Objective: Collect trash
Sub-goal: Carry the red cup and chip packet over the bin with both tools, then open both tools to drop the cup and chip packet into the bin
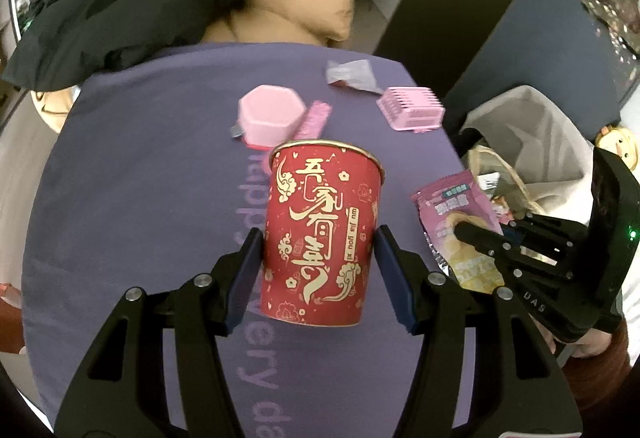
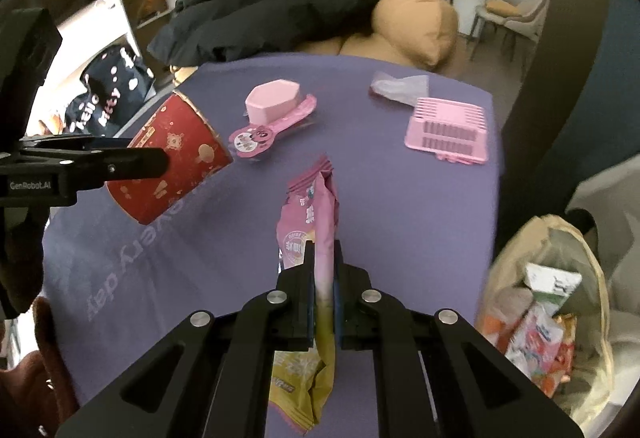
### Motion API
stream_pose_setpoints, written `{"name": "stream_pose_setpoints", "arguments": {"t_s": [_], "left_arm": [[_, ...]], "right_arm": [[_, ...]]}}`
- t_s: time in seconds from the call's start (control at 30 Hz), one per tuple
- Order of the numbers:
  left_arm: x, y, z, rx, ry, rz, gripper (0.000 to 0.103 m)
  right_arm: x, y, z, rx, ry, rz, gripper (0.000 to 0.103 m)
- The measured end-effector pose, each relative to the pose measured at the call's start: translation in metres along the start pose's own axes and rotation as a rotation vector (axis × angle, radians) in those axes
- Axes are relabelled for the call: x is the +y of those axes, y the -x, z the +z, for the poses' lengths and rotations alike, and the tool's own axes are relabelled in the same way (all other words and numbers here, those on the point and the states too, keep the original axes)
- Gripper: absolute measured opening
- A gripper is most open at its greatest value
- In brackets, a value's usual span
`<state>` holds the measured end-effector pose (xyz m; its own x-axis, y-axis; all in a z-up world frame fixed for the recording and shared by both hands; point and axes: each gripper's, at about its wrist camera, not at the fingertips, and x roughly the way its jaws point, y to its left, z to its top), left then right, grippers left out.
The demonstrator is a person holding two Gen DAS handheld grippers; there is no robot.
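Red paper cup (image 1: 320, 234) and pink snack packet (image 2: 310, 222): both lifted clear of the purple worktop (image 2: 380, 206).
I have the left gripper (image 1: 318, 270) clamped on the cup, the right gripper (image 2: 323, 278) pinching the packet; the cup may crush or slip, and the limp packet may miss the trash bag (image 2: 536, 298).

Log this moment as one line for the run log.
left claw: shut on red cup | right claw: shut on pink snack bag | trash bag: open, beside table
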<state>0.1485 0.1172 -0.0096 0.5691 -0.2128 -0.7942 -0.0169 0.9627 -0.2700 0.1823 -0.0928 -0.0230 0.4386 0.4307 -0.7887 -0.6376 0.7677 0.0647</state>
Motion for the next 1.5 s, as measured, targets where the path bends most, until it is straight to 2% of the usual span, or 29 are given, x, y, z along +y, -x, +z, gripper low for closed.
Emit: {"name": "stream_pose_setpoints", "arguments": {"t_s": [0.2,0.43,0.63,0.77,0.87,1.0,1.17,1.3,1.37,1.4,1.5], "left_arm": [[-0.035,0.009,0.010,-0.043,-0.044,-0.052,0.054],[-0.089,-0.008,0.026,-0.071,-0.094,-0.173,0.054],[-0.138,-0.042,0.030,-0.027,-0.123,-0.274,0.054],[-0.182,-0.067,0.029,0.013,-0.180,-0.340,0.054],[-0.218,-0.091,0.031,0.053,-0.224,-0.367,0.054],[-0.243,-0.123,0.034,0.111,-0.247,-0.365,0.054],[-0.247,-0.160,0.032,0.190,-0.236,-0.373,0.057],[-0.235,-0.156,0.034,0.175,-0.217,-0.386,0.070],[-0.225,-0.144,0.037,0.145,-0.207,-0.373,0.072],[-0.221,-0.140,0.039,0.128,-0.207,-0.354,0.072],[-0.206,-0.124,0.040,0.073,-0.221,-0.233,0.072]], "right_arm": [[-0.016,0.025,-0.016,-0.035,-0.034,-0.015,0.008],[-0.040,0.051,-0.043,-0.060,-0.069,-0.053,0.008],[-0.098,0.090,-0.065,-0.093,-0.165,-0.167,0.008],[-0.142,0.109,-0.085,-0.100,-0.229,-0.284,0.008],[-0.172,0.115,-0.101,-0.094,-0.292,-0.327,0.008],[-0.204,0.116,-0.114,-0.084,-0.359,-0.352,0.009],[-0.219,0.114,-0.116,-0.090,-0.365,-0.382,0.008],[-0.218,0.109,-0.118,-0.099,-0.375,-0.369,0.008],[-0.215,0.106,-0.116,-0.111,-0.381,-0.349,0.008],[-0.213,0.103,-0.113,-0.119,-0.384,-0.329,0.008],[-0.203,0.088,-0.101,-0.121,-0.368,-0.280,0.009]]}}
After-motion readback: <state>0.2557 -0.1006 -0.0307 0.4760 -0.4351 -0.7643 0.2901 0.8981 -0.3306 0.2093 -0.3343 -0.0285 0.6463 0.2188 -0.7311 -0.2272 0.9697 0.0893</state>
